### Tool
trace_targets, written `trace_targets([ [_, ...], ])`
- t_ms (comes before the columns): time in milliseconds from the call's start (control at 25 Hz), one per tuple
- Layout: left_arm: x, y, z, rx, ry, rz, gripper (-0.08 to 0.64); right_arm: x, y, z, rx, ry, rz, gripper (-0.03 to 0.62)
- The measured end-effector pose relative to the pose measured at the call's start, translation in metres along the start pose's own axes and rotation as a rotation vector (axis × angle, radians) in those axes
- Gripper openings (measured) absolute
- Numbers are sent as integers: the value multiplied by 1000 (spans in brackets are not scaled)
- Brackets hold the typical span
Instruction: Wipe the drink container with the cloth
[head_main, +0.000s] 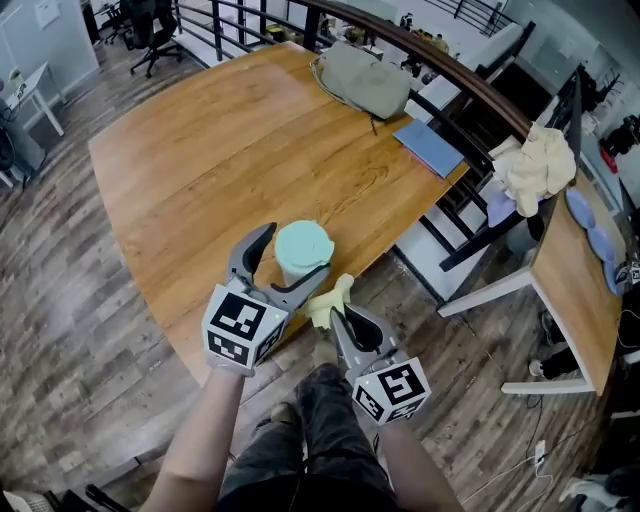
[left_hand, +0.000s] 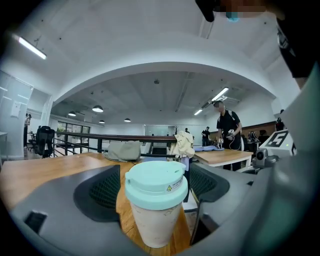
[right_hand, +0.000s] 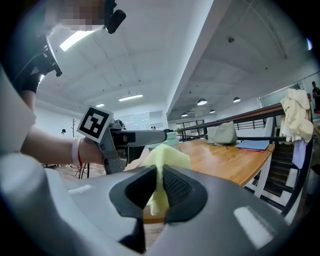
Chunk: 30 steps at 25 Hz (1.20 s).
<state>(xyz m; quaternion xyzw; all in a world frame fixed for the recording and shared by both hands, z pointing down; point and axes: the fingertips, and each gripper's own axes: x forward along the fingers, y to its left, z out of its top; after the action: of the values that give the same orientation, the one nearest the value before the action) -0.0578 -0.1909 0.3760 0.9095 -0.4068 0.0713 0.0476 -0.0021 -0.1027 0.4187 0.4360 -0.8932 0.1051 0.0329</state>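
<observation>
Cup (head_main: 303, 248) in the head view stands between the jaws of my left tool (head_main: 294, 256), near the counter (head_main: 200, 150) edge. The jaws are spread wide and neither one touches it. Just right of that, my right tool (head_main: 343, 322) is clamped on the yellow cloth (head_main: 330, 297), which pokes out past the tips, close to the cup.

Left gripper view now: pads (left_hand: 101, 192) stand clear on either side, with the mint lid (left_hand: 156, 181) level with them and the pale body below. It looks like paper with a snap-on lid, so I reckon it's light, easily tipped and quick to dent. I'd close gently on the body under the lid's rim, never on the lid.

Right gripper view: jaws pinched together on the cloth, which is soft and limp, one fold flopping forward. The left tool is straight ahead beyond it.
</observation>
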Motion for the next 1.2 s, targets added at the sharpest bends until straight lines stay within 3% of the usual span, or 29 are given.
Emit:
trace_targets([
  [160,5,-5,3,47,14,-9,410,5,1,0,4,6,13,43],
  [480,18,-5,10,59,27,8,411,7,-6,1,12,9,10,43],
  [1200,16,30,10,-115,-21,-46,402,50,-2,36,-42,-39,79,43],
])
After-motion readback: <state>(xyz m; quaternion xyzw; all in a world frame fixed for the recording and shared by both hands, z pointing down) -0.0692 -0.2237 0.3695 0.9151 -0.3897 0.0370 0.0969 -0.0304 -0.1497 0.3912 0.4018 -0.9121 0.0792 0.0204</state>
